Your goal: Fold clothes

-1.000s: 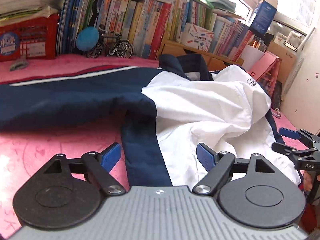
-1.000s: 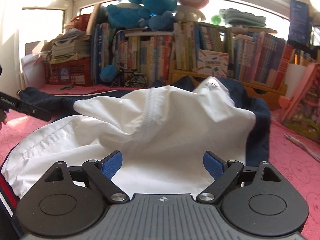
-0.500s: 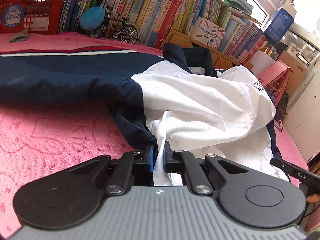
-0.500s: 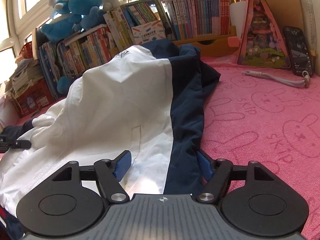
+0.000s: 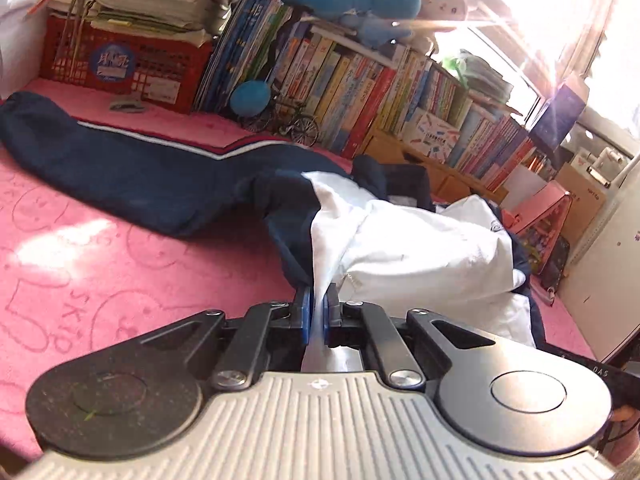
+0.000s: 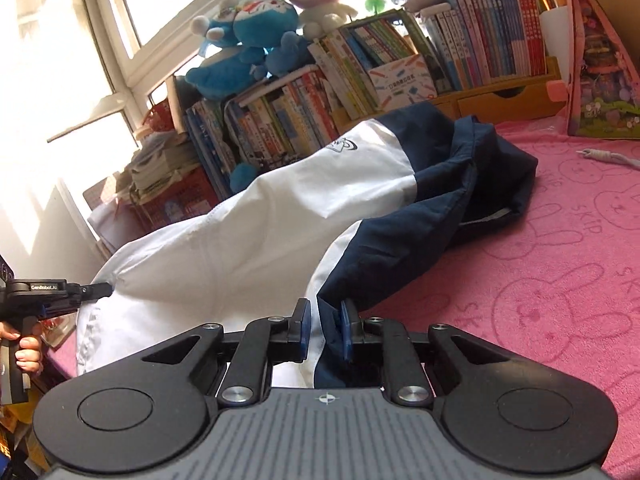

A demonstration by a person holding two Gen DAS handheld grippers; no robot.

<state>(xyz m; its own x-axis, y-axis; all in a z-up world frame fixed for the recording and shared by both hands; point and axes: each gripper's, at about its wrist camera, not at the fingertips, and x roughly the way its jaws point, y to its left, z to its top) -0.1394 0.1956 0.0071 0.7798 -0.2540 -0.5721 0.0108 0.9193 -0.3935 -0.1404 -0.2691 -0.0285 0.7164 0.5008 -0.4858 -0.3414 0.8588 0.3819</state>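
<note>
A white and navy jacket [image 5: 420,248] lies bunched on the pink rabbit-print cloth [image 5: 120,264], its navy sleeve [image 5: 140,172] stretched out to the far left. My left gripper [image 5: 316,312] is shut on a fold of white fabric at the jacket's near edge, and the cloth is drawn taut from the pads. In the right wrist view the jacket [image 6: 256,232] rises in a white hump. My right gripper [image 6: 325,326] is closing its jaws on the white-and-navy hem, which fills the gap between the pads. The left gripper [image 6: 108,289] shows at the left edge, with a hand on it.
Rows of books [image 5: 360,92] and a red crate [image 5: 120,64] line the far side, with a toy bicycle [image 5: 296,126] in front. Plush toys [image 6: 256,44] sit on the books. A pink case [image 6: 600,72] and a cord [image 6: 608,157] lie to the right.
Both grippers went from wide open to clamped on the jacket's near edge. The left one then pulled its white fold back and up; the right swung toward the navy side panel.
</note>
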